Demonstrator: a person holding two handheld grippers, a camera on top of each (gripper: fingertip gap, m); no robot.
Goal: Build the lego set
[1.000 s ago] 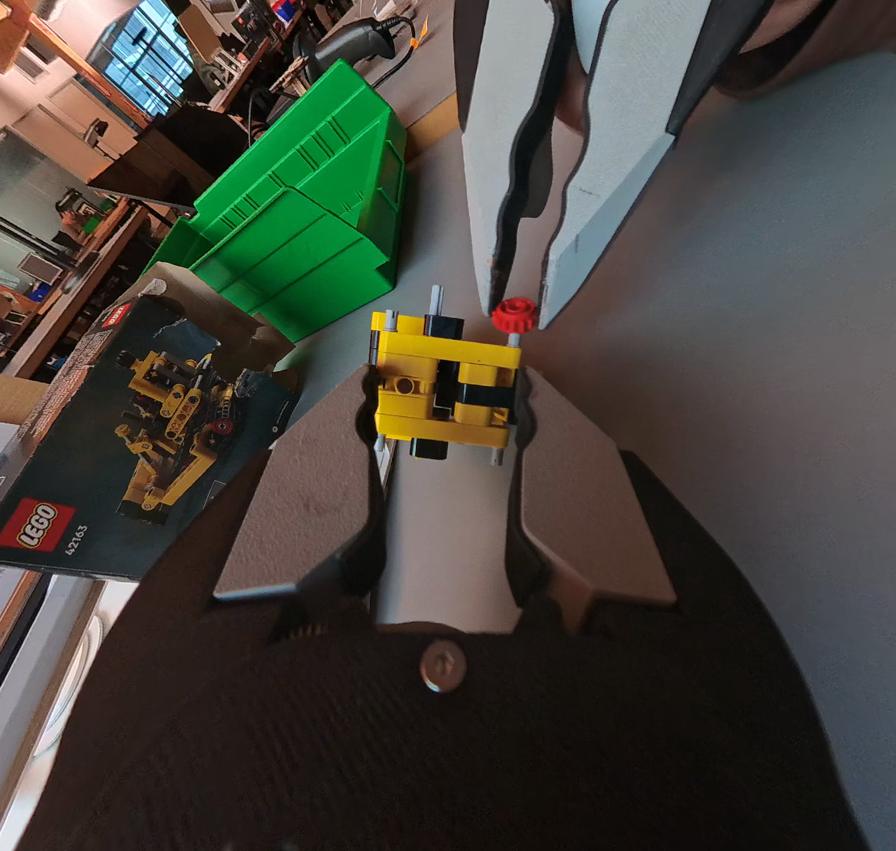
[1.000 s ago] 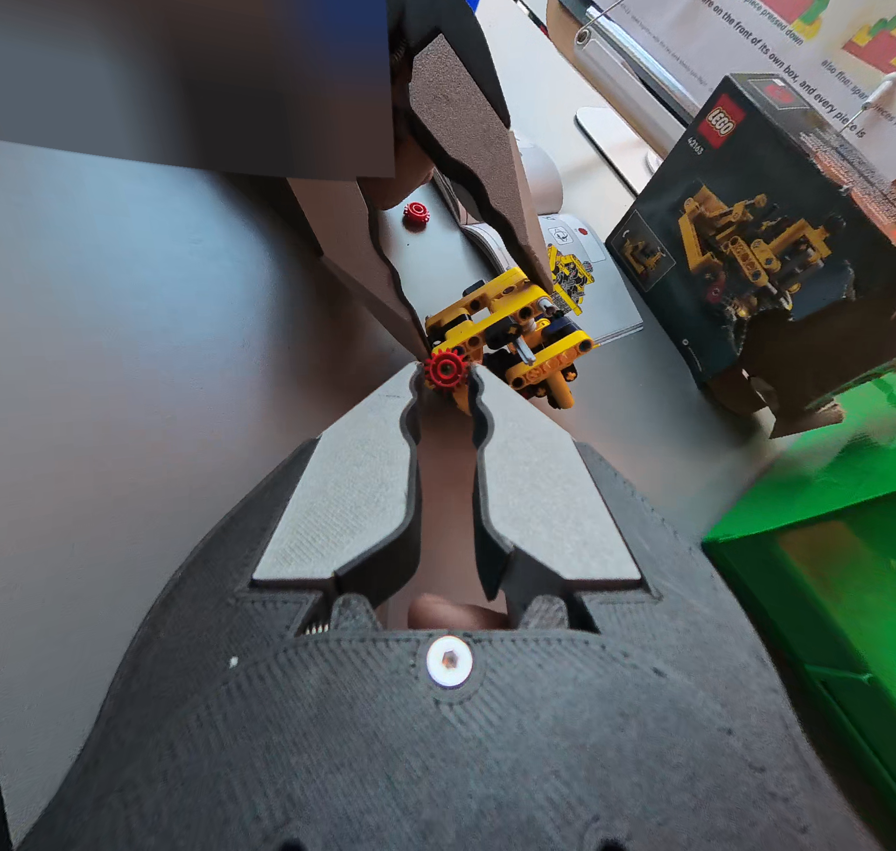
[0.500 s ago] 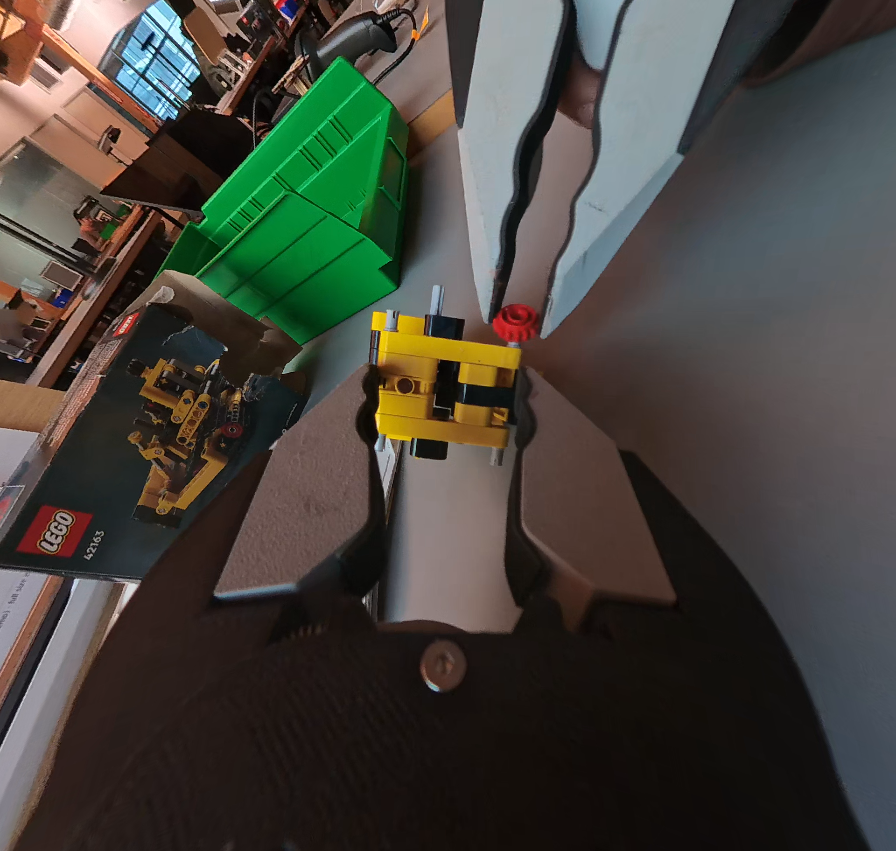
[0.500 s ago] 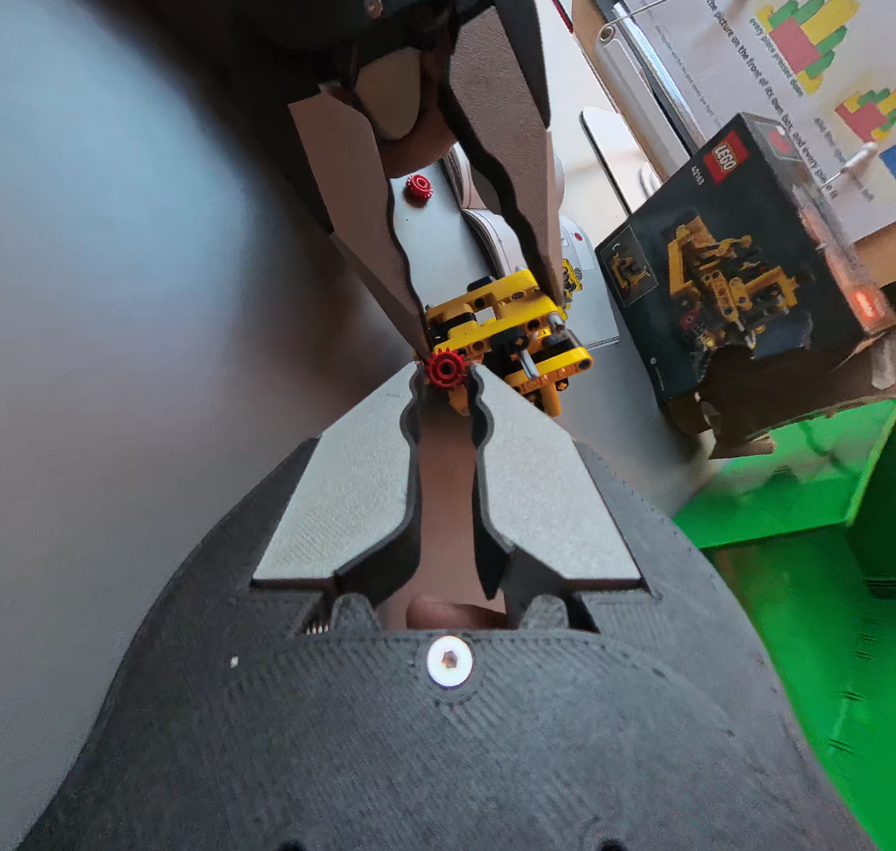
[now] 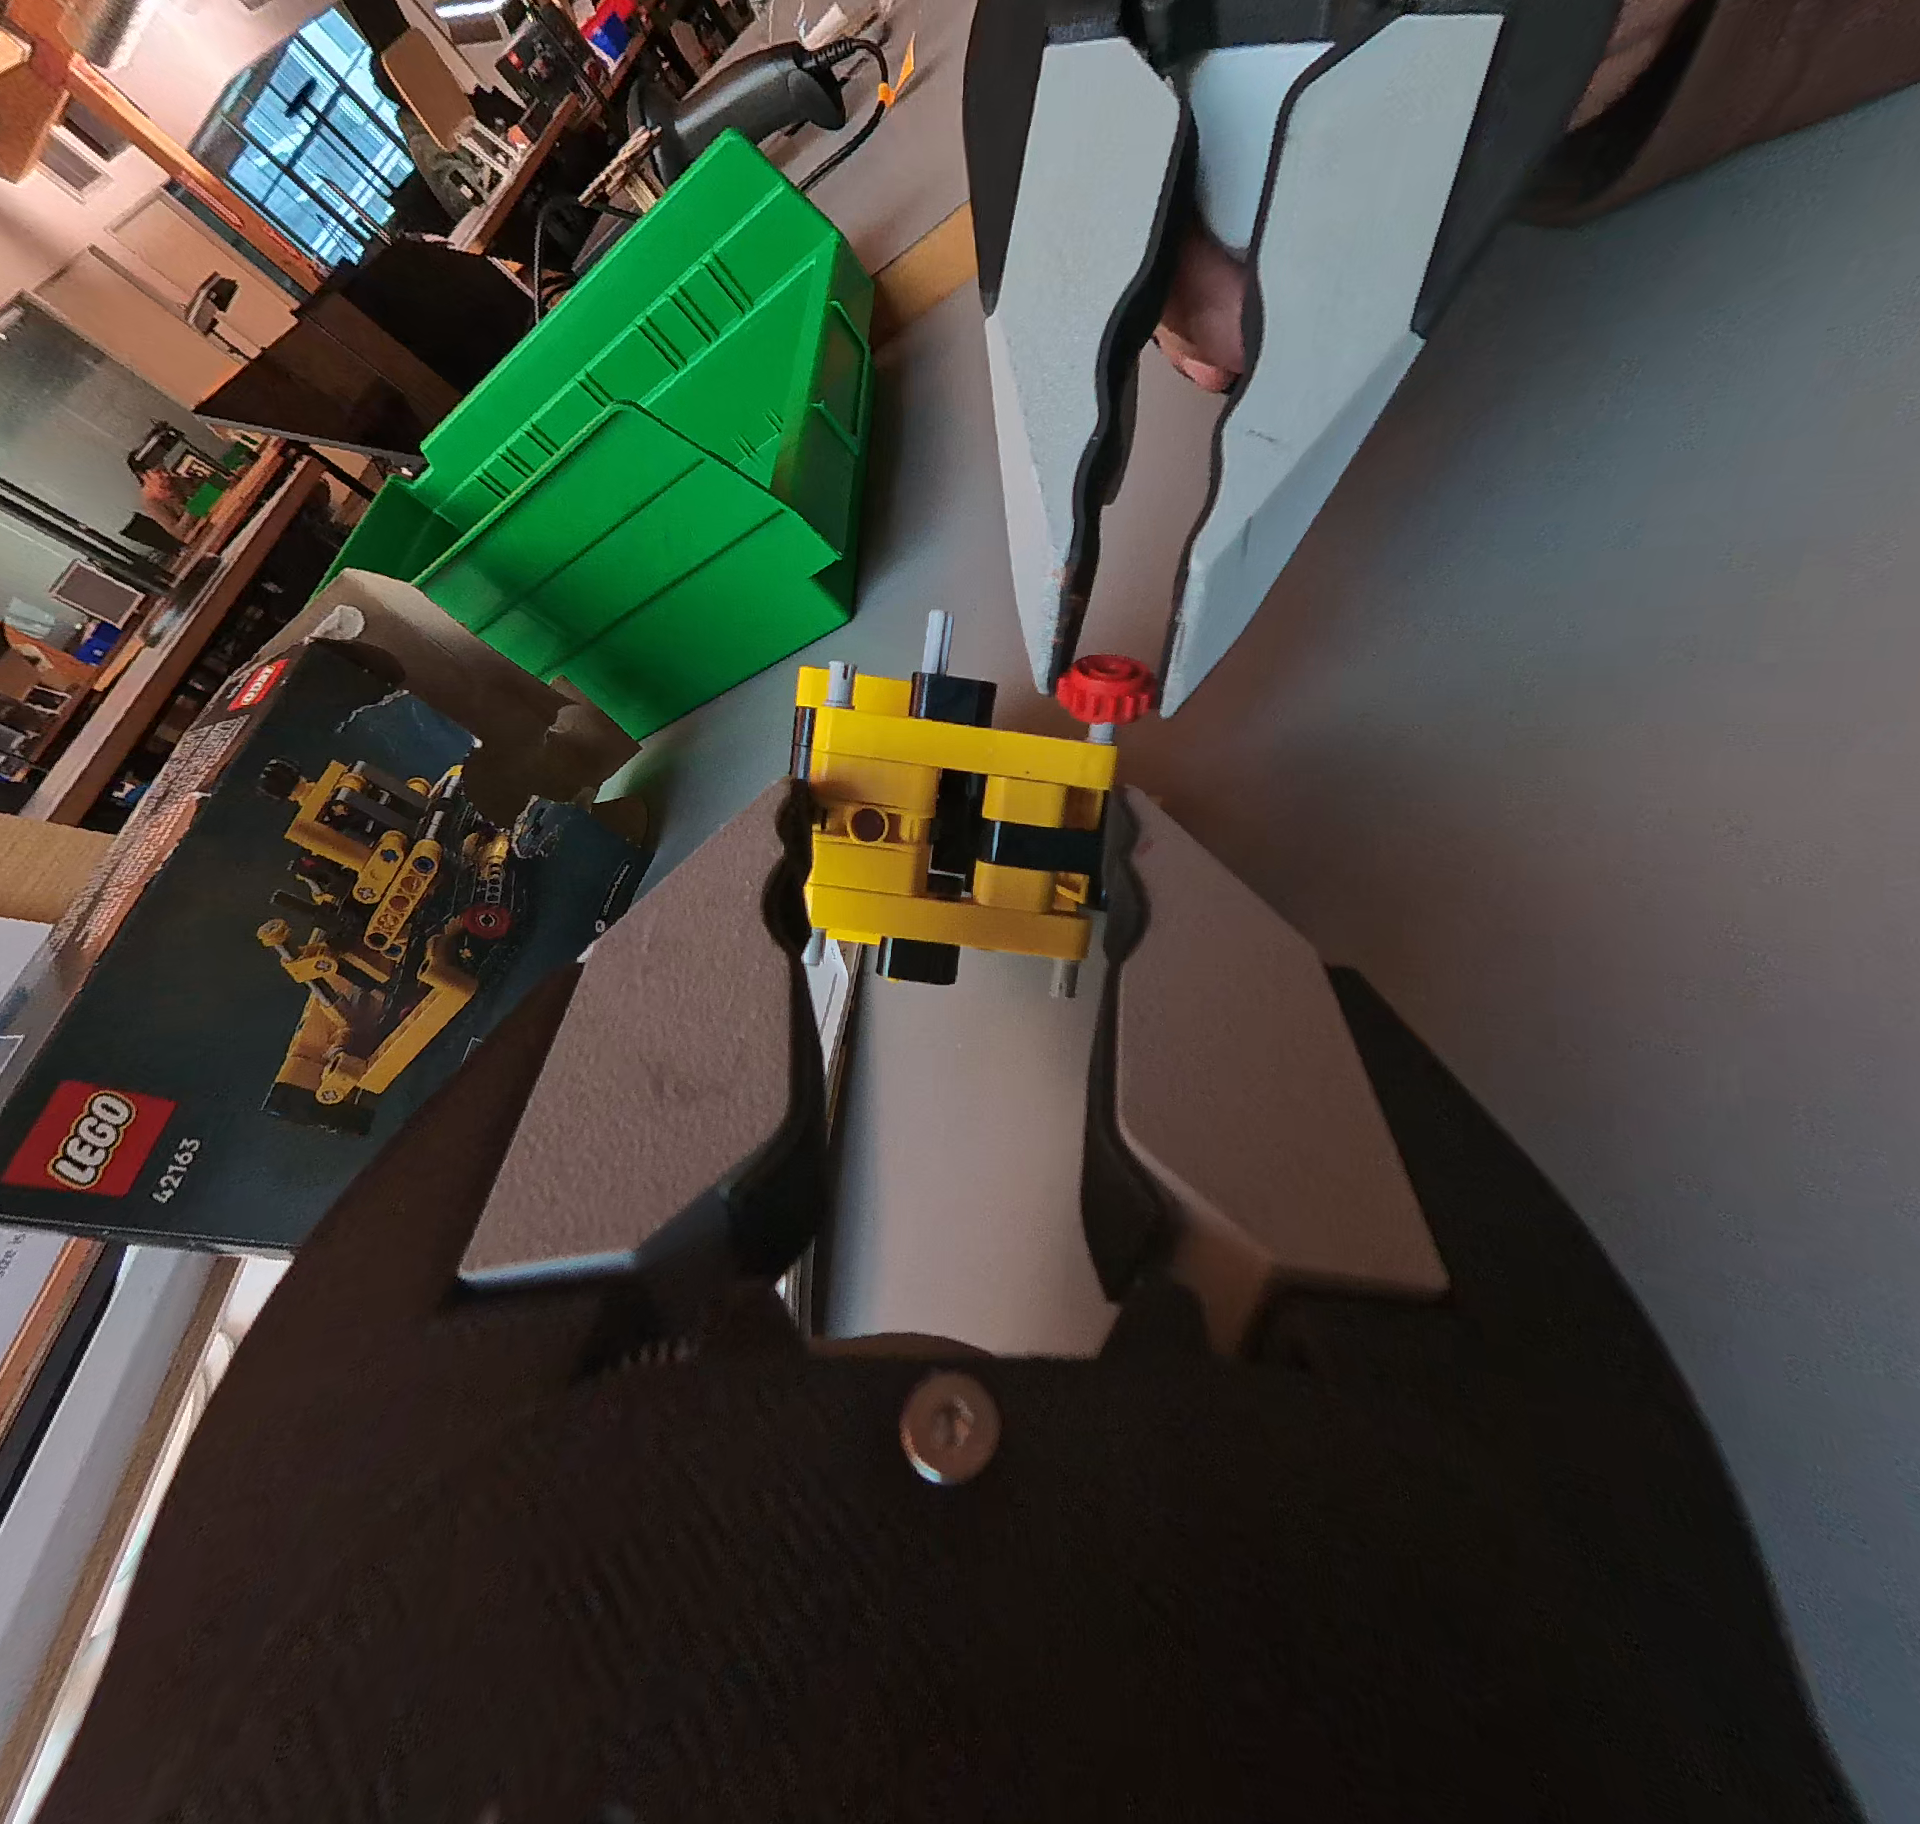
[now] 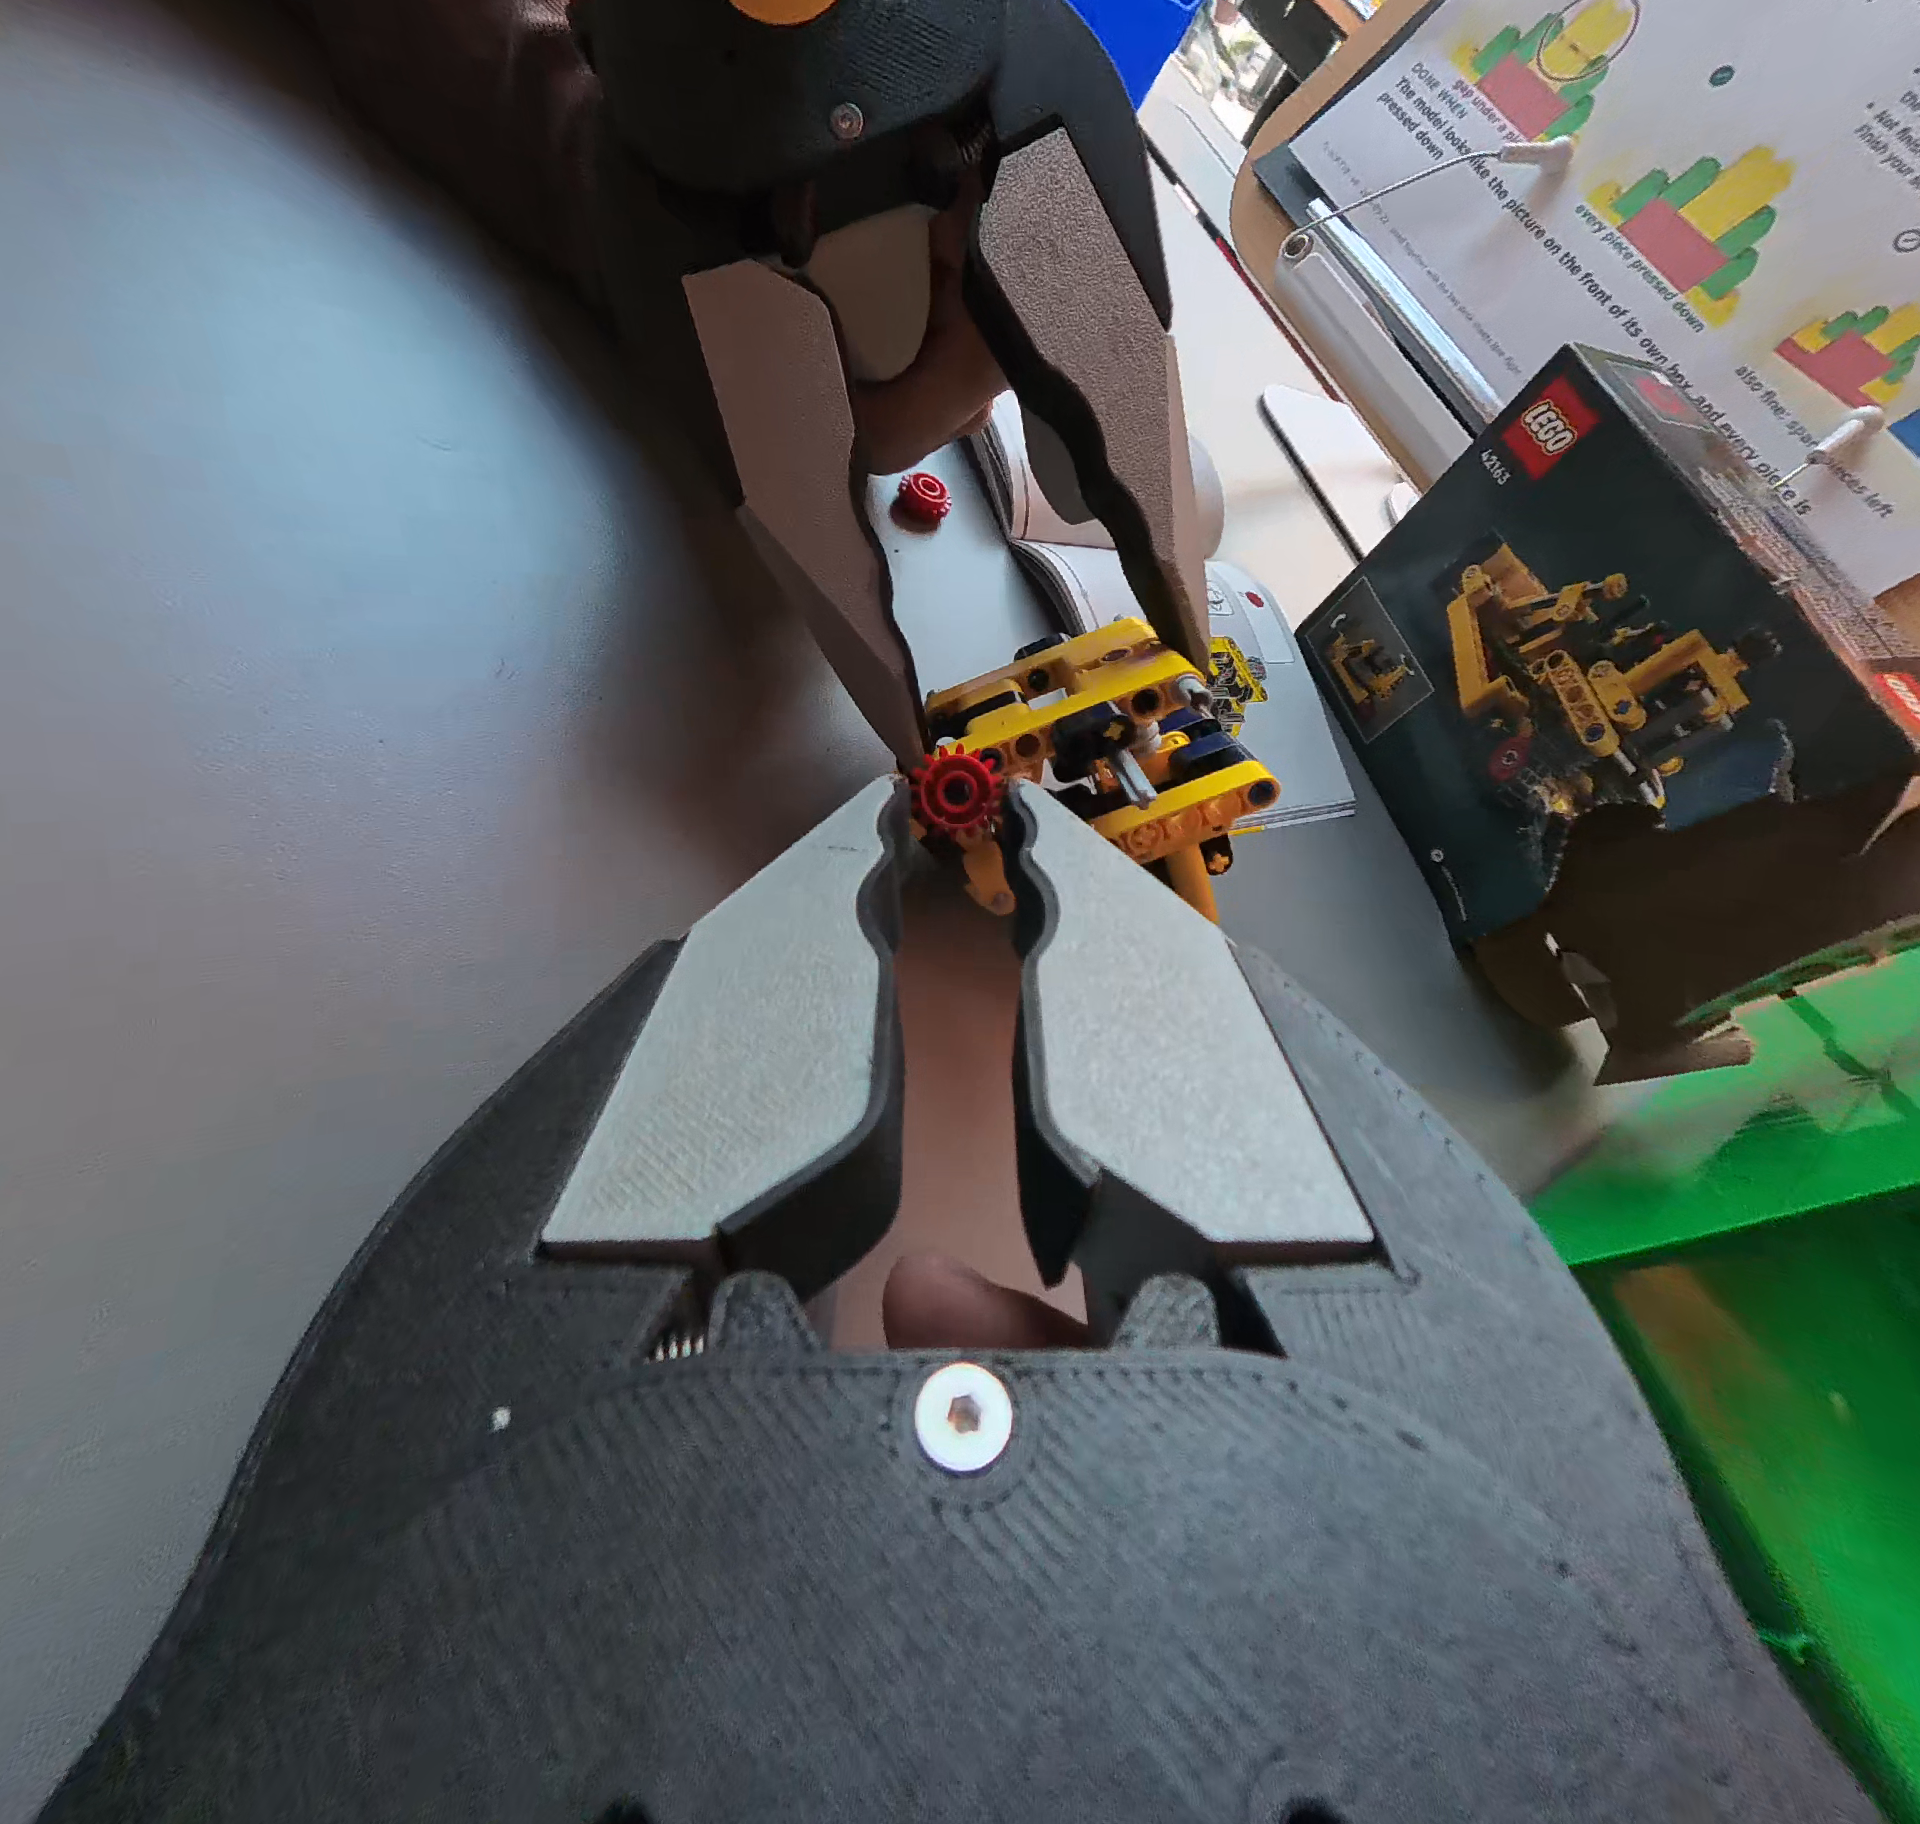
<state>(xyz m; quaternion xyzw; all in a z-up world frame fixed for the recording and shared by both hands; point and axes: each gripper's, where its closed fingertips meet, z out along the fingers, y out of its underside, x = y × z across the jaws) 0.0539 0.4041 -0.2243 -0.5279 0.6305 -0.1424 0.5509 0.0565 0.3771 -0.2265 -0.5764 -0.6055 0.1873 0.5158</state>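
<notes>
So: 2 grippers, 1 yellow assy [image 5: 954, 844], 2 red gears [image 6: 953, 790].

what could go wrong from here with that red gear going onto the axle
1. The right gripper pinches the red gear only at its very tips, so it may pop out or tilt on the thin grey axle.
2. Pushing could twist the yellow assembly held by the left gripper, loosening its other protruding pins.
3. A dropped gear could roll towards the spare red gear on the table.
</notes>
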